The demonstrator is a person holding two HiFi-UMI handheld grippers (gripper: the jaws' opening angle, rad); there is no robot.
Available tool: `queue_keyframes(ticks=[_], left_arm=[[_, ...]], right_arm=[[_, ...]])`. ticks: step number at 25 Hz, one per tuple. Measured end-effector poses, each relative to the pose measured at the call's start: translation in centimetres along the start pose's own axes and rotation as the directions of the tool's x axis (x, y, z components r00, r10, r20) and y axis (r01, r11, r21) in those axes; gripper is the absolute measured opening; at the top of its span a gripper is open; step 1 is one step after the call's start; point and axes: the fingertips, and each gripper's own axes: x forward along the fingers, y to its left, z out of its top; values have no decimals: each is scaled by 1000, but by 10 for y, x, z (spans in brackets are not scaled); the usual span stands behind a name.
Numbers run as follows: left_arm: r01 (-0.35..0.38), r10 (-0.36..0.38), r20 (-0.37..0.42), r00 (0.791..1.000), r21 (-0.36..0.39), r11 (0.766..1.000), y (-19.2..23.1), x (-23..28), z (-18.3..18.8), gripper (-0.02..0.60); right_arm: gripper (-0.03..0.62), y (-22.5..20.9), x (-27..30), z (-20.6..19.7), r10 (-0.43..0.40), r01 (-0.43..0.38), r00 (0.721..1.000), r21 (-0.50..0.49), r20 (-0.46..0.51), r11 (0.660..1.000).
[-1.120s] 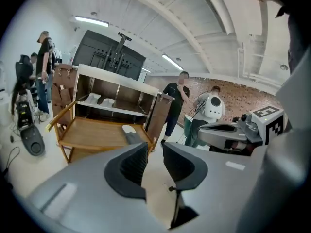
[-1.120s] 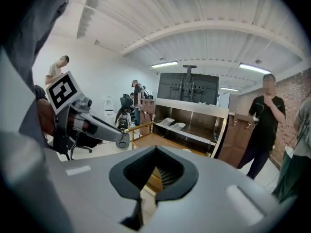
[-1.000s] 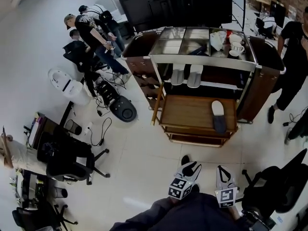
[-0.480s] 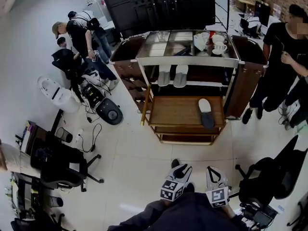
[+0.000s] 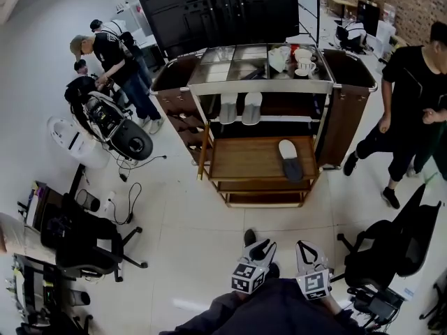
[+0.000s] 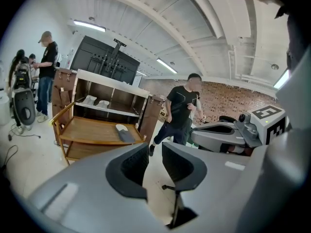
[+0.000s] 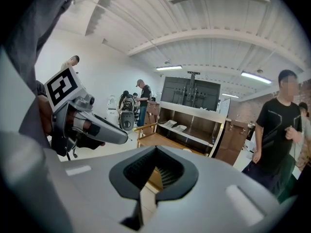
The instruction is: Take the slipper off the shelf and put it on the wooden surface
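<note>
A grey and white slipper (image 5: pixel 288 159) lies on the right part of the wooden surface (image 5: pixel 244 160) of the cart, also visible in the left gripper view (image 6: pixel 124 132). Two pale slippers (image 5: pixel 239 108) stand side by side on the shelf (image 5: pixel 279 119) behind it. Both grippers hang low near the person's body, well short of the cart. My left gripper (image 5: pixel 253 260) (image 6: pixel 155 155) has a gap between its jaws, which are closing on nothing. My right gripper (image 5: pixel 309 265) (image 7: pixel 155 171) has its jaws together and holds nothing.
A person in black (image 5: pixel 412 96) stands right of the cart. Other people (image 5: pixel 112 61) work on equipment at the back left. Office chairs (image 5: pixel 87 236) (image 5: pixel 380 253) flank the white floor before the cart. Cups (image 5: pixel 302 60) sit on the cart's top.
The view has pulled back and drifted, so the cart looks a little smaller. The person in black has come further into view at the right. Both grippers stay low by the body.
</note>
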Motion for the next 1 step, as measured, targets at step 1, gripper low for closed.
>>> queue_keyframes(ticks=[1], left_arm=[[4,-4,1,1000,-3,1000,-4,0,-2,103]], right_arm=[[-11,-1,-5,-2,-5,5,1000,-1,-2,1000]])
